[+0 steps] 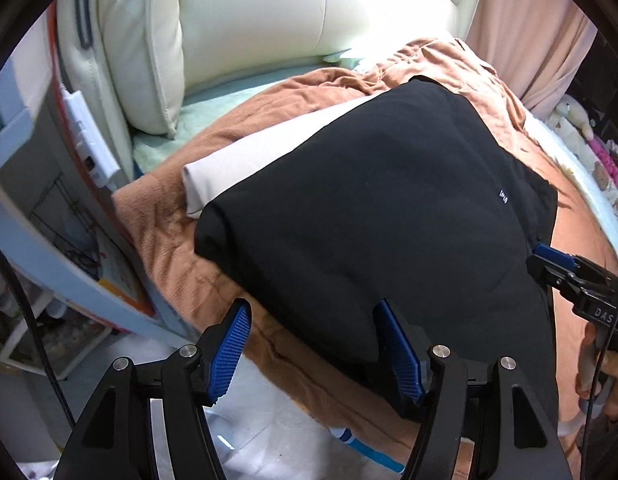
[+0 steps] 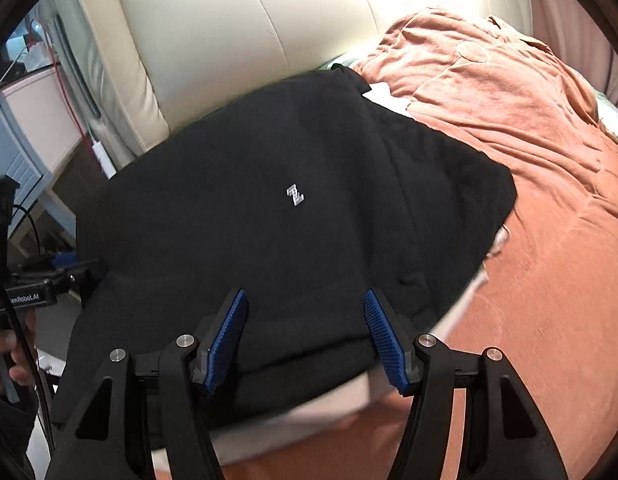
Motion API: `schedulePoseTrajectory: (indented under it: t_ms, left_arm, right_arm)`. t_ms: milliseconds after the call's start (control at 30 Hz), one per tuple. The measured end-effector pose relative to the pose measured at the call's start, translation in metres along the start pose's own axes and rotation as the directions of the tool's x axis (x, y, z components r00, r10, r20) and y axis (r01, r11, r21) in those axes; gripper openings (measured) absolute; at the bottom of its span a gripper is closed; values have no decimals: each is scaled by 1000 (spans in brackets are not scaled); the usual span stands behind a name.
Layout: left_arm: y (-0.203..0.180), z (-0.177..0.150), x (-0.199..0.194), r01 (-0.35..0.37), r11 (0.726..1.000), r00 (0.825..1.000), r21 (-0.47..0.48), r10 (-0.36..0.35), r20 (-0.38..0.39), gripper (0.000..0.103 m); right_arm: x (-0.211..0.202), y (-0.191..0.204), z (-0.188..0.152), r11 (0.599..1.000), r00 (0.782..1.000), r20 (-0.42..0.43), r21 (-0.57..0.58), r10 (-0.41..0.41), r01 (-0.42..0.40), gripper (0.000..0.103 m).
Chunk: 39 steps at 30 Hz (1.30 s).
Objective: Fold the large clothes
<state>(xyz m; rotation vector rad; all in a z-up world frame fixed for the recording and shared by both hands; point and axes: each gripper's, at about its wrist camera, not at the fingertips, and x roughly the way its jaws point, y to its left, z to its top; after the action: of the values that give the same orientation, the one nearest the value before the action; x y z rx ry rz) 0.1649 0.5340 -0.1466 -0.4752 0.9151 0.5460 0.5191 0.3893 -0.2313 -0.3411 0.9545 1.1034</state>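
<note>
Black garment (image 1: pixel 381 216) lies folded on the bed, on top of a pale grey cloth (image 1: pixel 245 160) and a rust-orange blanket (image 1: pixel 177 240); left gripper (image 1: pixel 317 352) sits at its near hem, jaws apart, blue pads clear of the cloth on the left side, right pad at or just over the hem edge, nothing pinched; right gripper (image 2: pixel 305 336) hovers over the near edge of the same garment, jaws apart too, cloth seen between the pads but not squeezed.

Long axis: in the left wrist view the garment runs from the near hem diagonally up and right toward the cream headboard (image 1: pixel 269 20); its folded left corner points at the bed's left side; small white logo (image 1: pixel 504 199) sits toward the right half.

Right wrist view shows the logo (image 2: pixel 295 196) near centre, readable as a blocky mark; also the far right corner of the garment jutting over the blanket (image 2: pixel 529 160) and grey cloth peeking under the near hem (image 2: pixel 309 412); a hand (image 2: pixel 9 352) holding the left gripper's handle at far left.

Left wrist view alone shows the cream pillow (image 1: pixel 141 52), a mint sheet (image 1: pixel 189 120), a white power strip (image 1: pixel 91 136) beside the bed, shelving with clutter at lower left, and the right gripper (image 1: pixel 549 256) coming in at the garment's right edge with a hand (image 1: pixel 605 372) behind it.
</note>
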Motion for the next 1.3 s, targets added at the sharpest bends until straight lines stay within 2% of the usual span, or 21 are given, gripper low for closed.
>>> schedulePoseTrajectory:
  t_ms: [200, 433, 500, 533, 633, 733, 767, 867, 1100, 1300]
  left_arm:
    - [-25, -16, -33, -24, 998, 1000, 63, 23, 14, 68]
    - [-51, -31, -81, 13, 998, 999, 69, -16, 50, 68]
    - [-60, -37, -97, 22, 997, 997, 70, -27, 68, 71]
    - [-65, -37, -104, 33, 997, 996, 69, -38, 75, 73]
    - [-79, -45, -127, 48, 996, 992, 79, -57, 110, 84]
    - [-99, -54, -151, 54, 992, 985, 112, -71, 154, 98]
    - [-106, -58, -161, 56, 991, 981, 120, -77, 176, 103]
    - [-127, -72, -185, 81, 984, 968, 161, -116, 222, 103]
    - [-172, -108, -227, 119, 963, 952, 242, -179, 246, 103]
    - [-197, -141, -262, 137, 948, 938, 289, -218, 269, 103]
  right_arm:
    - [-31, 15, -5, 1000, 999, -31, -25, 15, -16, 59]
    - [-95, 19, -11, 1000, 1000, -20, -14, 3, -3, 60]
    - [-115, 17, -14, 1000, 1000, -3, -10, -21, 21, 70]
    - [-126, 16, -16, 999, 999, 10, -3, -37, 37, 79]
    - [-167, 11, -27, 998, 997, 53, 41, -55, 53, 86]
    - [-204, 11, -41, 994, 991, 91, 58, -94, 89, 103]
    - [-216, 12, -47, 993, 989, 103, 61, -108, 103, 103]
    - [-253, 17, -70, 989, 982, 139, 95, -128, 115, 103]
    - [-319, 31, -119, 979, 962, 201, 115, -187, 167, 103]
    - [-370, 48, -165, 970, 945, 236, 136, -227, 199, 103]
